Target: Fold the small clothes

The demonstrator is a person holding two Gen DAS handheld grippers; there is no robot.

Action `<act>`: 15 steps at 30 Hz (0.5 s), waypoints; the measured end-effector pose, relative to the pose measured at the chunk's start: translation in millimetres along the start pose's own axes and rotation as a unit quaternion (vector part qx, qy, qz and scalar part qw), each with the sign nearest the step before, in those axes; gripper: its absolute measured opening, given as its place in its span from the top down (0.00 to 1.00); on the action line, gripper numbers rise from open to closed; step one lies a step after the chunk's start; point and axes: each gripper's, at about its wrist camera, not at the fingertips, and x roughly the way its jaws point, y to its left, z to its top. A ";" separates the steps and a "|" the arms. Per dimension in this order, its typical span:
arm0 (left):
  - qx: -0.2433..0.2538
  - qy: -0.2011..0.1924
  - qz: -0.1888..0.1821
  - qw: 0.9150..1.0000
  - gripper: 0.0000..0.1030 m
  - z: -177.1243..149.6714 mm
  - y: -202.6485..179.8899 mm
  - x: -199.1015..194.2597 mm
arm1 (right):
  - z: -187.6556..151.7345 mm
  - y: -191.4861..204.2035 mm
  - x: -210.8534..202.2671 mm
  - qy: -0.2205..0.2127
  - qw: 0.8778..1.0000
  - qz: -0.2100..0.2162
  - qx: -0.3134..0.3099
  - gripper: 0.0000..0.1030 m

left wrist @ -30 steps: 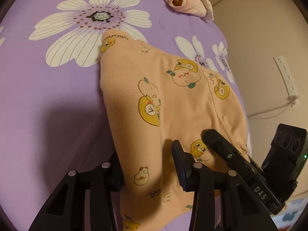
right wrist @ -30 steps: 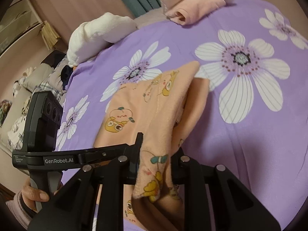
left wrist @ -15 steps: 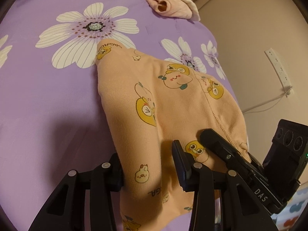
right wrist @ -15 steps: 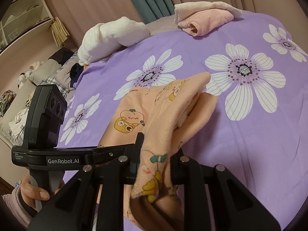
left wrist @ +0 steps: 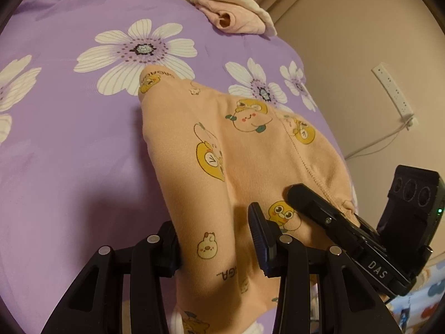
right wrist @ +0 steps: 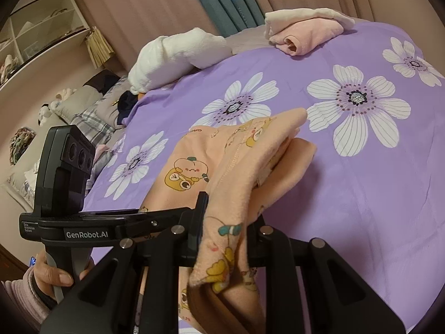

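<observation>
Both grippers angled down, gripping garment (left wrist: 250, 150)

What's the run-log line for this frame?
step: fold small clothes | left gripper: shut on peach garment | right gripper: shut on peach garment | surface: purple floral bedspread

Both tools are matte black plastic. The left tongs (left wrist: 214, 242) carry two angular link arms with round silver pivot screws; its body is lettered "GenRobot.AI" in white and tops out in a black block with three round lenses. The right tongs (right wrist: 225, 228) match — same links and screws, "DAS" lettering, one green lamp. The left hand (right wrist: 52, 274) shows a pale pink ribbed cuff.
</observation>
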 end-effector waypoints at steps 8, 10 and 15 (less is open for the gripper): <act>-0.011 -0.026 -0.002 1.000 0.64 -15.0 7.2 -25.3 | -7.3 20.5 -9.4 -0.002 1.000 0.015 -0.018 0.80; -0.011 -0.033 0.001 0.999 0.64 -17.5 8.8 -30.0 | -8.3 27.6 -10.5 -0.003 0.999 0.020 -0.025 0.80; -0.016 -0.053 0.010 0.998 0.70 -26.0 14.6 -45.9 | -9.2 40.8 -11.2 -0.005 0.999 0.032 -0.040 0.80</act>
